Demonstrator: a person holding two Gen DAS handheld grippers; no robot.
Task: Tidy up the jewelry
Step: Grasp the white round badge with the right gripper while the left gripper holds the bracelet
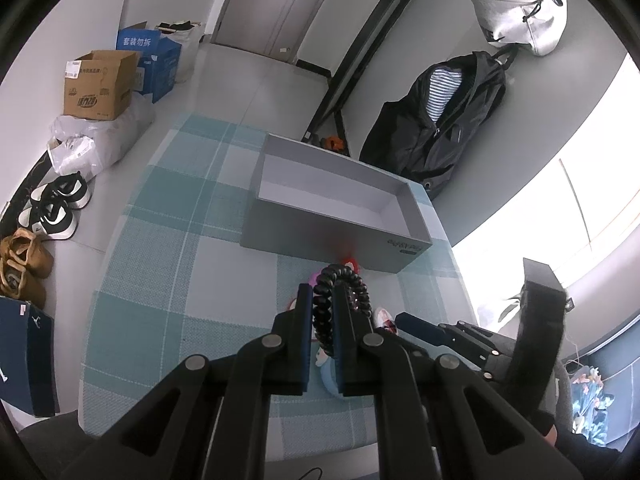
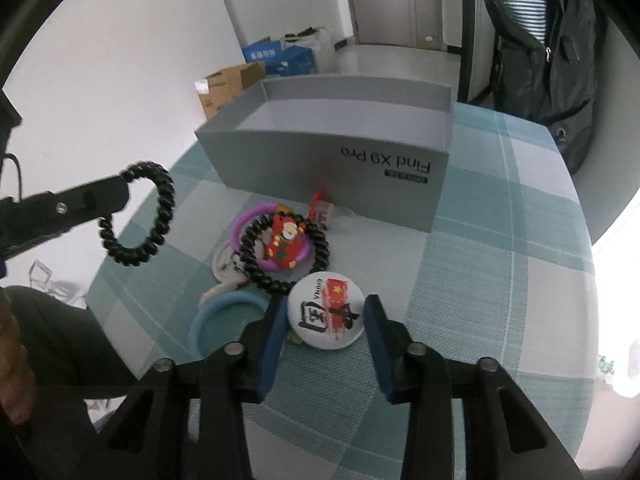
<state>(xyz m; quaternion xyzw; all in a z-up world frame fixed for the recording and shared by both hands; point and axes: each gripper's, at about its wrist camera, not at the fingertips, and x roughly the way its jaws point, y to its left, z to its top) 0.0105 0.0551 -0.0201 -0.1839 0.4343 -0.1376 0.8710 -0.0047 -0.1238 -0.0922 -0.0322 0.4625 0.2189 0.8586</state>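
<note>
Here, above a desk (image 2: 500, 264) covered by a teal-and-white checked cloth, a black coiled spiral bracelet (image 2: 154, 216) is held clamped in the left hand-held gripper (image 1: 323, 312), its jaws shut tight on the coil so that the loop hangs clear of the surface.

The right hand-held gripper (image 2: 325, 320) is seen lowered over a round white pin badge printed with a red flag and black brushwork (image 2: 326, 310). The badge lies flat on the cloth between the blue pads (image 2: 272, 344), which stand close on either side; whether they already press its rim cannot be told.

Just beyond the badge, a small heap is formed by a second black coiled bracelet (image 2: 288, 256), a purple ring-shaped hair band (image 2: 256, 236), a red Santa-like figurine (image 2: 285, 244) and a pale blue ring-shaped band (image 2: 224, 320). The open grey cardboard phone box (image 2: 320, 160), seemingly empty, stands behind them, apparently as the place for sorting.

Several slips are judged possible. A thin, flat, smooth badge may be squeezed out from the pads or tipped on edge if the rim is caught too high. The second coiled bracelet touches the badge's far edge, so it may be dragged along when the badge is lifted. The hanging coil in the left grip may snag the box wall if carried across too low.
</note>
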